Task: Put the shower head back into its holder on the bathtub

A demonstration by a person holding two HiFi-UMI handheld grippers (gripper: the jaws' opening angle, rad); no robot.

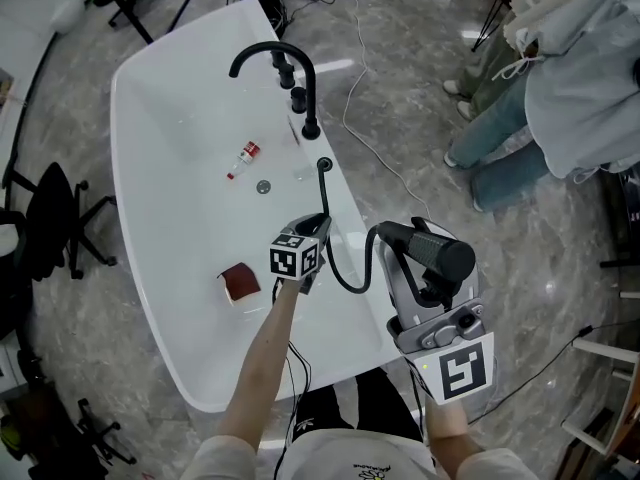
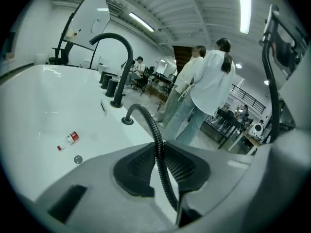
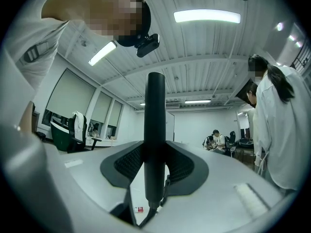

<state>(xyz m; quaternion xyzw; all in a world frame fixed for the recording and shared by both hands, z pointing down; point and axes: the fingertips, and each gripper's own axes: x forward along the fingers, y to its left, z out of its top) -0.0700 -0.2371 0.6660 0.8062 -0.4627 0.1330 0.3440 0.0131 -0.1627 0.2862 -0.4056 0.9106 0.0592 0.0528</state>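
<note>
The black shower head [image 1: 432,248] is a straight rod, and my right gripper [image 1: 425,273] is shut on it, right of the white bathtub [image 1: 200,388]. In the right gripper view the shower head [image 3: 155,130] stands upright between the pads of the right gripper [image 3: 155,166]. Its ribbed black hose [image 1: 345,278] rises from a round fitting [image 1: 323,164] on the tub's right rim. My left gripper [image 1: 312,230] is shut on that hose above the rim. The hose [image 2: 158,144] runs through the left gripper [image 2: 163,166]. A black arched faucet [image 1: 290,68] stands farther along the rim.
Inside the tub lie a small red-labelled bottle [image 1: 243,158], a round drain [image 1: 263,186] and a brown object [image 1: 240,281]. People [image 1: 560,88] stand on the floor to the right. A white cable [image 1: 380,158] trails beside the tub, and an office chair [image 1: 50,228] is at the left.
</note>
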